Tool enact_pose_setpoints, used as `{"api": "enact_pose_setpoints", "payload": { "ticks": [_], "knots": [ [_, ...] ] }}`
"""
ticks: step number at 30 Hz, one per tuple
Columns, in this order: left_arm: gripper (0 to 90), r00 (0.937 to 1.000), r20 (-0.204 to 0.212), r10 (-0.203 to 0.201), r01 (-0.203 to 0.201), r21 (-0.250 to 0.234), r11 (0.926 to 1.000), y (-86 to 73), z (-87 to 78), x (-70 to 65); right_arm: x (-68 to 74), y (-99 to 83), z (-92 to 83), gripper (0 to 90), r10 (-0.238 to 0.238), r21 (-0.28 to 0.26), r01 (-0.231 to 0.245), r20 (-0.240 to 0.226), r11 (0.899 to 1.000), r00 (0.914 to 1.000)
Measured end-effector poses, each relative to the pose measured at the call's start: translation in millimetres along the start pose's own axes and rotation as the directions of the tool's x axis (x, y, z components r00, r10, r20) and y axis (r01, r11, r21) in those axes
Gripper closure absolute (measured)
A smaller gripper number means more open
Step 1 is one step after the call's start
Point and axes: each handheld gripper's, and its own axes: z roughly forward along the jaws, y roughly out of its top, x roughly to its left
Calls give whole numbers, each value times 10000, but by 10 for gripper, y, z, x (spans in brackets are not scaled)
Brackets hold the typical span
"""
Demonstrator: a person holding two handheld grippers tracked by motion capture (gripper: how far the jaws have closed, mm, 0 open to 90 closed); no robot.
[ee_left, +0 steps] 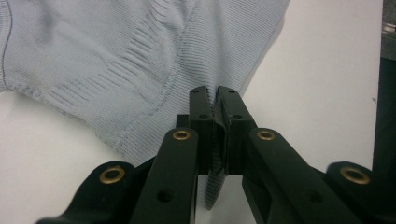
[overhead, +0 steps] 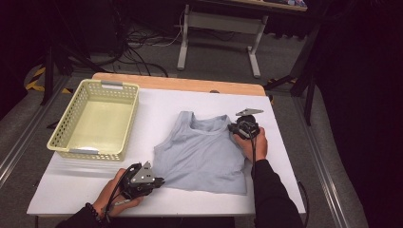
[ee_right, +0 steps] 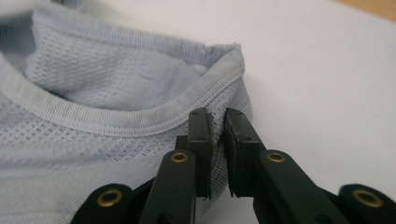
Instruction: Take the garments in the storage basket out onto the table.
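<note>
1. My work here is with the light blue top (overhead: 202, 152). It lies flat on the white table (overhead: 285, 156), just to the right of the yellow basket (overhead: 95, 118).
2. The basket is my landmark. It has nothing in it yet. The top is beside it, not touching it.
3. My left gripper (overhead: 159, 181) is at the top's bottom corner, the corner nearest the front of the basket. Its two black jaws are pressed together on the hem. In the left gripper view the left gripper (ee_left: 215, 100) has a fold of the ribbed cloth squeezed tight between its jaws.
4. My right gripper (overhead: 234, 129) is at the shoulder strap on the side of the top far from the basket. In the right gripper view the right gripper (ee_right: 218, 121) has the strap's edge between its jaws. The jaws are nearly together and I think they are pinching the cloth, but a thin gap shows near the tips.
5. Done so far, I think: both grips are on the top.
6. Left to do, I guess: lift or fold the top, then carry it toward the basket. The top is not folded yet and not off the table.
</note>
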Motion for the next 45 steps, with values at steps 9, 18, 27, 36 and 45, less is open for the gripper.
{"api": "enact_pose_setpoints", "payload": {
  "ticks": [9, 18, 27, 36, 45],
  "knots": [
    [856, 9995, 90, 316, -318, 178, 9993, 25, 30, -35, -131, -26, -49, 717, 565, -504, -533, 642, 9973, 9963],
    [860, 9986, 345, 401, -411, 281, 9988, -36, -42, -31, -149, 69, 201, 507, 159, -39, -160, -192, 9999, 9997],
    [859, 9987, 177, 483, -485, 100, 9988, -24, 4, -67, -111, 67, 370, 846, -184, 260, 207, -842, 9994, 9963],
    [856, 9998, 120, 156, -151, -384, 9991, 56, 145, 2, -178, 112, 231, 866, -243, -397, 272, 730, 9988, 9970],
    [853, 9998, -12, 201, -201, -438, 9988, 101, 184, 81, -226, 112, 23, 748, 16, -1057, 132, 1387, 9943, 9903]
  ]
}}
